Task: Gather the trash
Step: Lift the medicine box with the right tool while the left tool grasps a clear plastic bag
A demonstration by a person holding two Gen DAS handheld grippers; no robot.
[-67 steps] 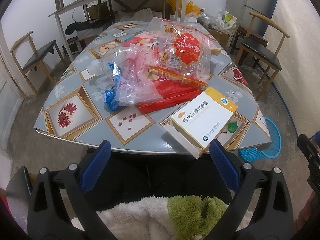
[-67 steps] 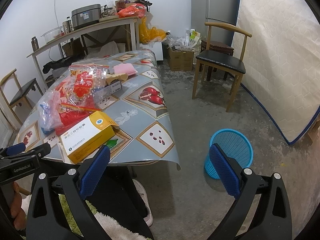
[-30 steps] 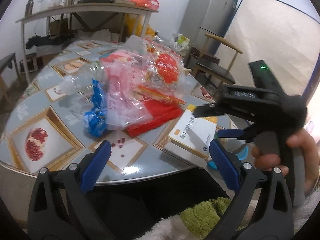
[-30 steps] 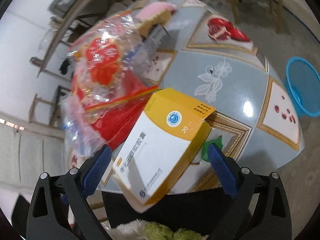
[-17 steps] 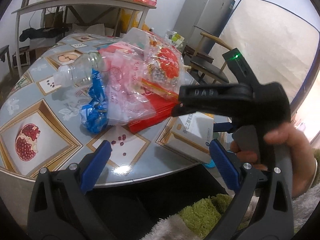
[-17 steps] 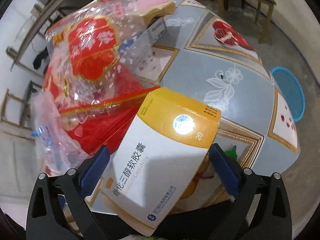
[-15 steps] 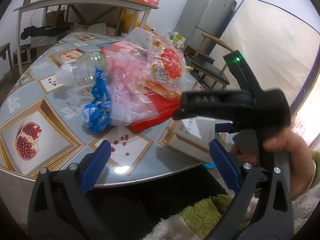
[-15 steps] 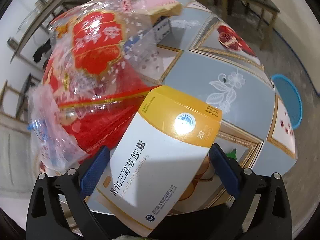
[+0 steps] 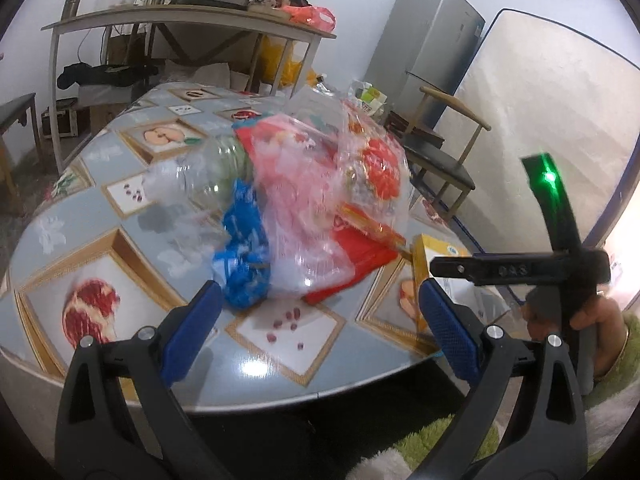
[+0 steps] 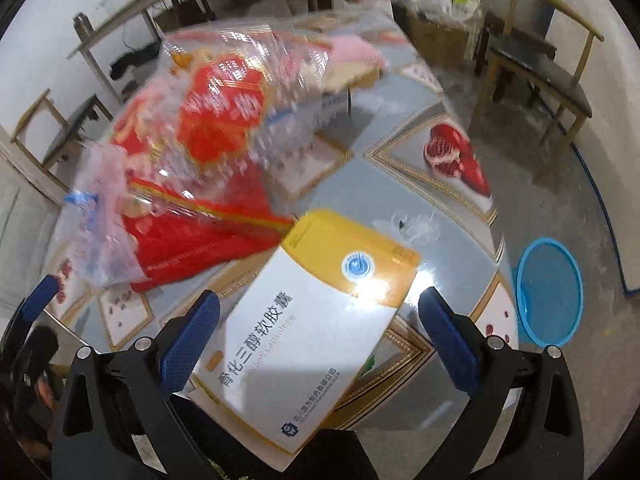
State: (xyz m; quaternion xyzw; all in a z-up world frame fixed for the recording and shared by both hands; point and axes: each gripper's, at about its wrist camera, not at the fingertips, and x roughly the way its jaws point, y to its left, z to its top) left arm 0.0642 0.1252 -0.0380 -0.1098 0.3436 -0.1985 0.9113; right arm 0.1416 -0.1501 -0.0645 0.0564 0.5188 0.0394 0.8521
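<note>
right gripper (image 10: 318, 324): jaws spread wide, ribbed blue pads either side of the flat white-and-yellow cardboard box (image 10: 316, 320), not clamping it | box: at near table edge (image 10: 424, 412), beside crinkly clear and red plastic bags (image 10: 208, 152); round blue mesh basket (image 10: 548, 292) on floor | left gripper (image 9: 320, 328): wide, empty; before the bags

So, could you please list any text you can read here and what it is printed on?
"骨化三醇软胶囊": large print on the white and yellow cardboard medicine box.
Latin line beneath it: too blurred.
Company line at the box's bottom edge: too small.
Characters on the red and clear plastic bag: blurred.
</note>
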